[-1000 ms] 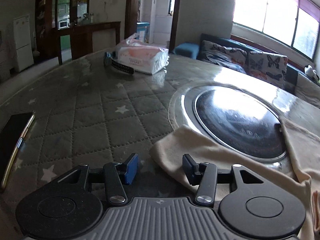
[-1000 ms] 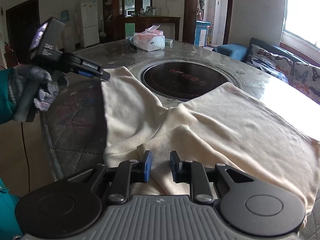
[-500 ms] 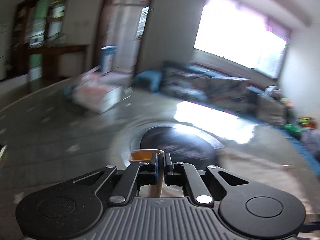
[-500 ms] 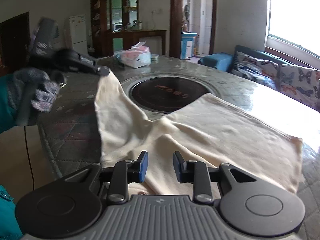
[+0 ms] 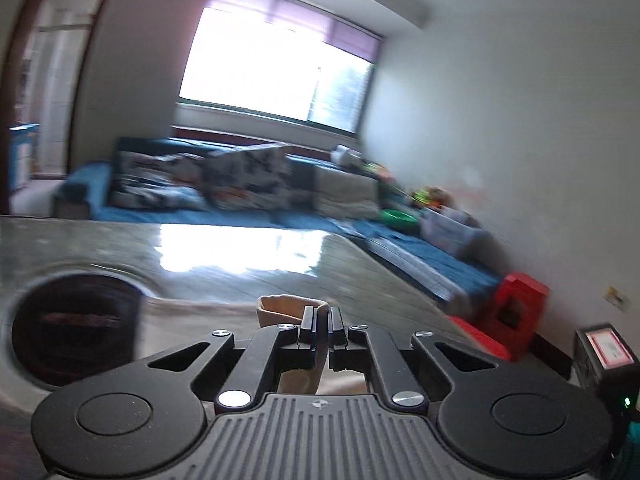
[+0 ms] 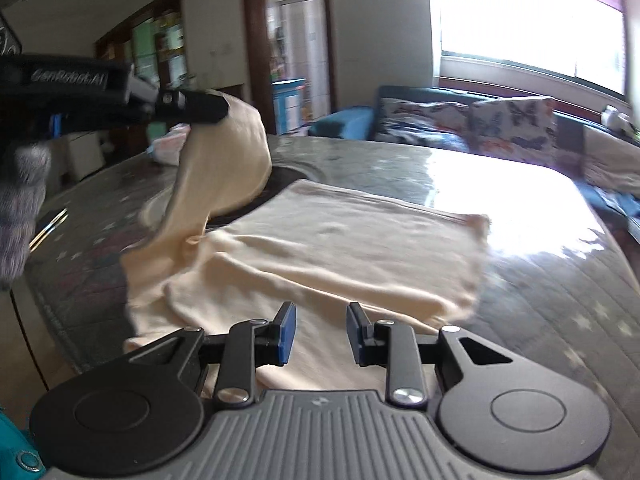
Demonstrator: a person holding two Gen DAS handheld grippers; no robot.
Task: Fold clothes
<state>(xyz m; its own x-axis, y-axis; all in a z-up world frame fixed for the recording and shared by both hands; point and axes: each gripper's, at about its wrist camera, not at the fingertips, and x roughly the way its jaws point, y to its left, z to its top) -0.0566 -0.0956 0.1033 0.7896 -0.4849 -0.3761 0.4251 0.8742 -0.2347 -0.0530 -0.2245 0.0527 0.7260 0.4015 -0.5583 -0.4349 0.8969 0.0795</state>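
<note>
— Cream shirt (image 6: 344,248) lies flat on the table (image 6: 560,280); where's the raised end?
— Left gripper (image 5: 319,322) is clamped on 1 end, lifted up and left of the flat part.
— And the right gripper (image 6: 321,334)?
— Jaws apart, gripping nothing, hovering at the near hem.
— So the fold likely runs rightward across the shirt, with the left arm nearer.

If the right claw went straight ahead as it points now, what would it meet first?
Most likely the cream garment, spread on the table directly beyond the open right claw. Depth is unclear, but nothing else lies between them.
</note>
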